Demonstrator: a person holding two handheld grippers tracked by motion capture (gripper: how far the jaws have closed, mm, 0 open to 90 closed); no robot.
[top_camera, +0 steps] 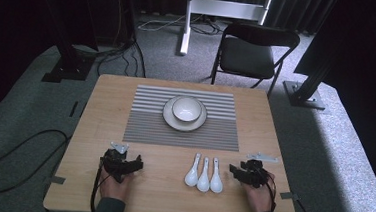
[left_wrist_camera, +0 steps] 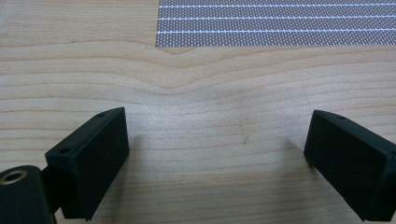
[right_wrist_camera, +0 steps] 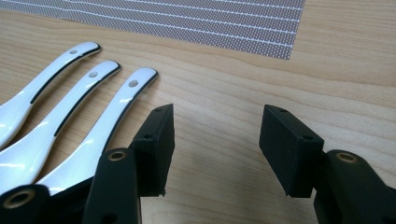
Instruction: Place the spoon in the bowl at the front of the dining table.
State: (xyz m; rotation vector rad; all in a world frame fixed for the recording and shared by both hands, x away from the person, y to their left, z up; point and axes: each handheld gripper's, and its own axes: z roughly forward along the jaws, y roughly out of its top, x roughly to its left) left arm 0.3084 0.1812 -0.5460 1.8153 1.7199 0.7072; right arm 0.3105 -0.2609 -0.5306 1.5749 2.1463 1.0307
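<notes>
Spoons lie on wooden table near striped placemat.

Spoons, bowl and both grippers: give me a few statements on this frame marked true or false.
1. Three white spoons lie side by side on the table. True.
2. The bowl sits on a plate on the striped mat. True.
3. The right gripper is clamped on a spoon. False: its jaws stand open over bare wood beside the spoons.
4. The left gripper holds the bowl. False: it is open and empty.
5. The spoons lie on the mat. False: they lie on the wood in front of it.
</notes>
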